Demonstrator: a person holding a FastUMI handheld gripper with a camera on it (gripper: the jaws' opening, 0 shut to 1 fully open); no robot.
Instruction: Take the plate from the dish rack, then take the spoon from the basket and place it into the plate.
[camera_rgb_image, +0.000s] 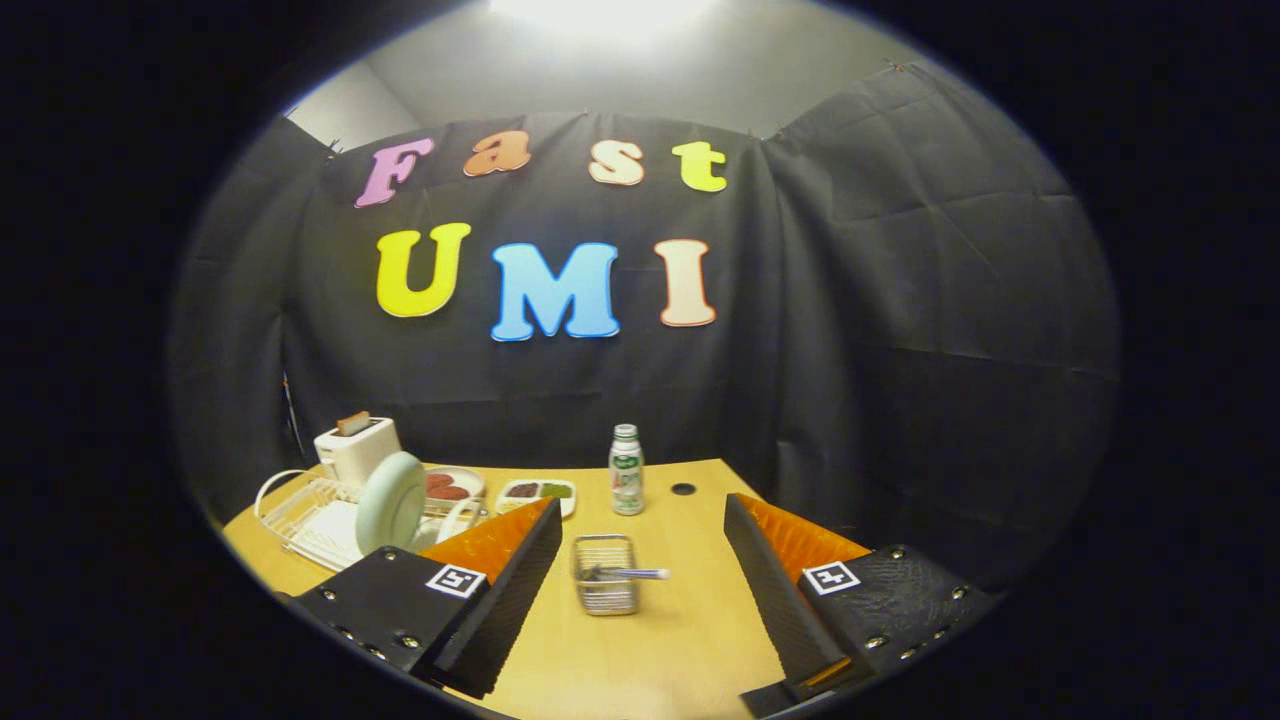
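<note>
A wooden table (690, 620) spreads out from the near side to the black cloth wall at the far side. The gripper (640, 560) hangs over its near part with the two fingers spread wide apart and nothing between them but bare tabletop, so it is released. At the far left of the table sits a white wire dish rack (300, 515), and a pale green plate (392, 503) stands upright on edge in it, just beyond the left finger. Behind the rack is a white toaster (357, 448) with a slice of toast poking out. Right of the rack lie two small dishes of food (538, 492). A small wire basket (605, 572) stands just ahead of the fingers, between their tips, with the spoon (630, 574) lying across its top, handle pointing right. Farther back stands a white bottle (627, 470), upright, and right of it a small dark hole (683, 489) in the tabletop
</note>
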